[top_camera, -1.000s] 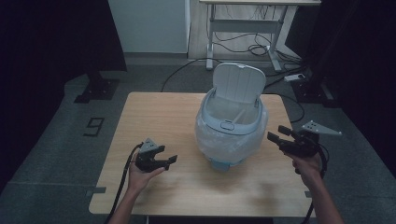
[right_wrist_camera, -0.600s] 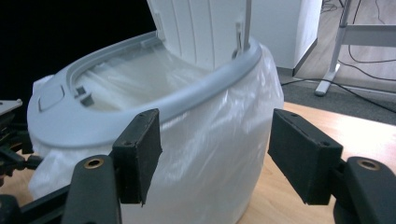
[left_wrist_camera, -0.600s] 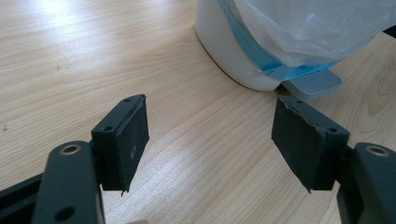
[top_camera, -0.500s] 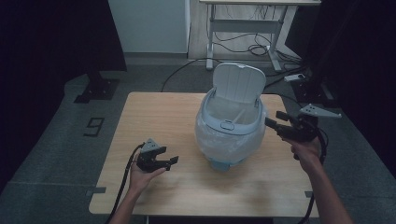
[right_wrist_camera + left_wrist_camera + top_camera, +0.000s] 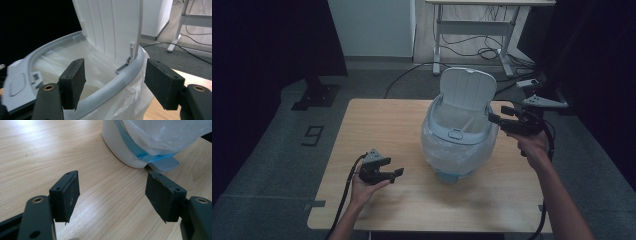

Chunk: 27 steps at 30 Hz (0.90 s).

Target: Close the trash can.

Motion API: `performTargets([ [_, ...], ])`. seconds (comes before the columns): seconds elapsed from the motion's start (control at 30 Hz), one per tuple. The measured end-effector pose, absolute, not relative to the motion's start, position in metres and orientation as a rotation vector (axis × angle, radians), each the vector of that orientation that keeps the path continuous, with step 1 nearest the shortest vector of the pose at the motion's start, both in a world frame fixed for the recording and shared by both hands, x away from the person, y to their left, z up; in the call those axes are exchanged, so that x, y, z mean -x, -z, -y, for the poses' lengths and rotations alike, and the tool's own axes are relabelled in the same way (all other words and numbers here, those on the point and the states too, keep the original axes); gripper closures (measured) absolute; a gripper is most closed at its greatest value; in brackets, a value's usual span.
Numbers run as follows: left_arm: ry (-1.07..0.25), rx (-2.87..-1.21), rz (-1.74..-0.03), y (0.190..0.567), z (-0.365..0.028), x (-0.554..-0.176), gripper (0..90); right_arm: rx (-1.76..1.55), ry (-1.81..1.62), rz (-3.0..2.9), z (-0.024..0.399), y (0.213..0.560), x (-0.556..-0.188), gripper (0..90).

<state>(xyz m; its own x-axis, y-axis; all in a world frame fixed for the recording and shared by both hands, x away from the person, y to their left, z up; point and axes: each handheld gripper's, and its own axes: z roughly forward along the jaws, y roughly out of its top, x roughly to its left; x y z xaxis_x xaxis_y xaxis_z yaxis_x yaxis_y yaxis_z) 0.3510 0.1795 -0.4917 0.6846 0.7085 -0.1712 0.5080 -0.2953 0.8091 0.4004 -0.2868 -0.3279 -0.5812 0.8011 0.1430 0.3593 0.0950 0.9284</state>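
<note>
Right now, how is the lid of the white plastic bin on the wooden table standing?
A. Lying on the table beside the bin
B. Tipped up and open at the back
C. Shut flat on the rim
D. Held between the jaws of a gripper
B: the white ribbed lid stands upright behind the grey rim of the white plastic bin, whose clear bag liner shows inside.

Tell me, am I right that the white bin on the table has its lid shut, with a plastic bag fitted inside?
Not quite: the bin's lid stands open, tilted back, as the high view shows. The plastic bag is fitted inside, as you said.
</note>
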Motion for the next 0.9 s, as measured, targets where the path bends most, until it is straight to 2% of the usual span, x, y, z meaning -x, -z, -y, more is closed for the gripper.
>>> performTargets([
  [0.5, -0.244, -1.984, -0.935, 0.493, -0.178, -0.351, 27.3, -1.151, -1.493, -1.936, 0.284, 0.308, -0.436, 27.3],
  [0.9, -0.240, -1.995, -0.922, 0.493, -0.178, -0.350, 27.3, -1.114, -1.550, -1.936, 0.267, 0.291, -0.463, 25.2],
])
